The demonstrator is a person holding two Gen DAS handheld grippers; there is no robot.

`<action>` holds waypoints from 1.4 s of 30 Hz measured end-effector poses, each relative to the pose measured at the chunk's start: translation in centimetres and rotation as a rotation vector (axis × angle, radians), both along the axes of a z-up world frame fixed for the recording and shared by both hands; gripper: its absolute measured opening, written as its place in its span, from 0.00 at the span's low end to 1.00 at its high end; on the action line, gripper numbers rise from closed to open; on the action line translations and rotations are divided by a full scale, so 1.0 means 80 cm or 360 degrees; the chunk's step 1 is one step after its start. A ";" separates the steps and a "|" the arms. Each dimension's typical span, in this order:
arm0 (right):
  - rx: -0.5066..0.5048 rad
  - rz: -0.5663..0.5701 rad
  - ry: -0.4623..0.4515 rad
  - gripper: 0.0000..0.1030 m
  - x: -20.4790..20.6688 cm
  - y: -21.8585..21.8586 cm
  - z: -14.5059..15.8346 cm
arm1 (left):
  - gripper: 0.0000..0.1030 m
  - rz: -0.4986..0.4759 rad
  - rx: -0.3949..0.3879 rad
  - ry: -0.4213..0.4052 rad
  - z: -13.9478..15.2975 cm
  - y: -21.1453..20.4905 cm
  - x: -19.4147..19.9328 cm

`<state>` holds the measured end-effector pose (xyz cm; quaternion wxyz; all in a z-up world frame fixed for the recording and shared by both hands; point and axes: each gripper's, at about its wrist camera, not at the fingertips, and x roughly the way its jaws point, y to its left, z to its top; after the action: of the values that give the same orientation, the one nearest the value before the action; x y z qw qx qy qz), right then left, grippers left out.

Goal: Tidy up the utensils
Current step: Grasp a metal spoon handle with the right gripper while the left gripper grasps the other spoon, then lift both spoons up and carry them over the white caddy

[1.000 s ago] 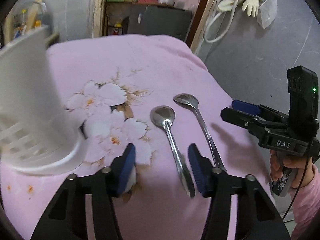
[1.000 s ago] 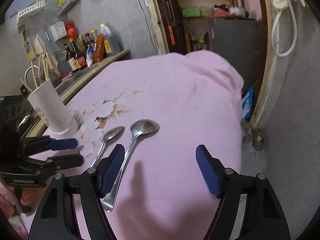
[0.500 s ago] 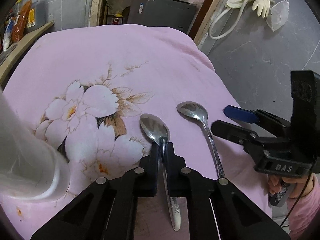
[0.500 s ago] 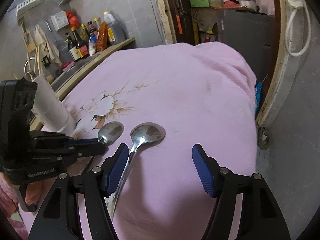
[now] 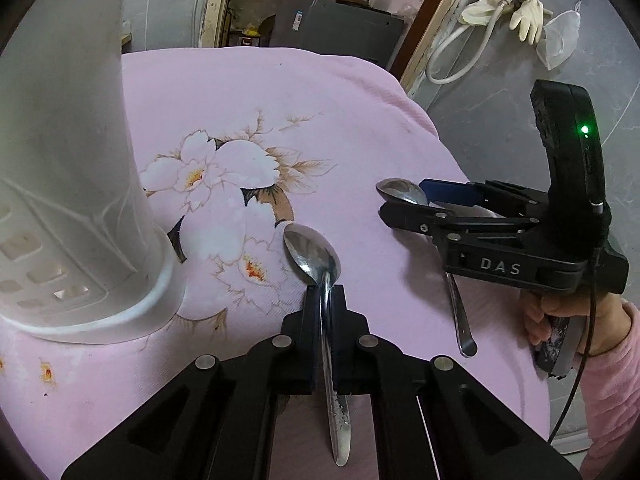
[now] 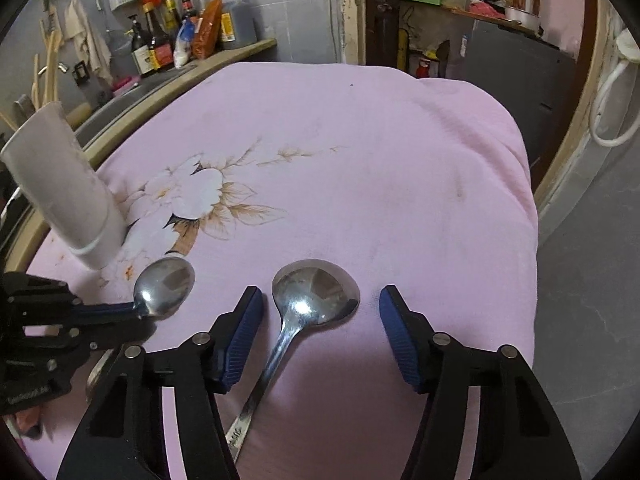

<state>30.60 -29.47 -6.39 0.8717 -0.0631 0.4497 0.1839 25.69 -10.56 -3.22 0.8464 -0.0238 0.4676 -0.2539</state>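
The left claw (image 5: 323, 300) is now pressing its pads together on the neck of the smaller shiny steel spoon (image 5: 314, 258), just behind the bowl, with the handle running back between the black arms. A second ago those pads were standing apart on either side of this spoon; half a second ago they had already closed on it. That change means one utensil is secured, though it is not clear whether the spoon is lifting off the pink flower-printed cloth (image 5: 248, 92) yet or still lying on it.

The right claw (image 6: 320, 320) is straddling the larger steel spoon (image 6: 316, 292), its blue pads (image 6: 244, 332) spread to either side of the neck and touching nothing. Its jaws have just been closing, and are narrower than in the earlier frames. It has also shifted across the cloth: a second ago the spoon was lying by the left pad, and now it is sitting between the two pads, nearer the left one. This spoon is still resting flat on the cloth.

The tall white plastic utensil holder (image 5: 68, 168), with slots near its base, is standing upright on the cloth to the left of both spoons, close beside the left claw and looming larger in the left wrist view than half a second ago. Judging by the task, both spoons are probably heading there, and the right grasp is not yet finished.
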 end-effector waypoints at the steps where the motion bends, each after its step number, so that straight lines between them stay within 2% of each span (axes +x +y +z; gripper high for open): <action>1: 0.0006 -0.0016 -0.0004 0.49 0.000 -0.001 0.000 | 0.03 0.0001 -0.0006 -0.0003 0.000 0.001 -0.001; 3: 0.0030 -0.0025 -0.0007 0.40 -0.001 -0.002 0.000 | 0.03 0.0000 -0.0023 -0.0007 0.000 0.002 -0.002; 8: 0.0064 -0.0066 -0.0047 0.39 -0.010 -0.001 -0.001 | 0.01 -0.0010 -0.0071 -0.0025 0.003 0.008 -0.007; 11: 0.0081 -0.0093 -0.0079 0.38 -0.020 -0.002 0.001 | 0.00 0.0000 -0.0092 -0.0068 0.010 0.011 -0.016; 15: 0.0053 -0.0090 -0.0197 0.38 -0.044 0.004 0.006 | 0.00 -0.0028 -0.0105 -0.0173 0.022 0.010 -0.034; 20: 0.0048 -0.0127 -0.0456 0.38 -0.083 0.002 0.027 | 0.00 -0.0006 -0.0144 -0.0309 0.035 0.011 -0.048; 27: -0.0015 -0.0156 -0.0909 0.38 -0.143 0.010 0.053 | 0.00 0.0013 -0.0235 -0.0630 0.060 0.012 -0.081; 30: -0.0048 -0.0162 -0.1056 0.38 -0.163 0.016 0.059 | 0.00 0.0003 -0.0281 -0.0762 0.069 0.011 -0.094; 36: -0.0065 -0.0208 -0.1280 0.37 -0.187 0.020 0.070 | 0.00 0.0055 -0.0347 -0.0961 0.076 0.016 -0.114; 42: -0.0060 -0.0258 -0.1417 0.37 -0.194 0.021 0.073 | 0.00 0.0126 -0.0369 -0.1077 0.079 0.035 -0.131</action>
<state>15.04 -27.81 -0.51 0.9905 -0.1165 0.0378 0.0619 15.21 -7.74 3.07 0.9541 -0.0523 0.1277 -0.2657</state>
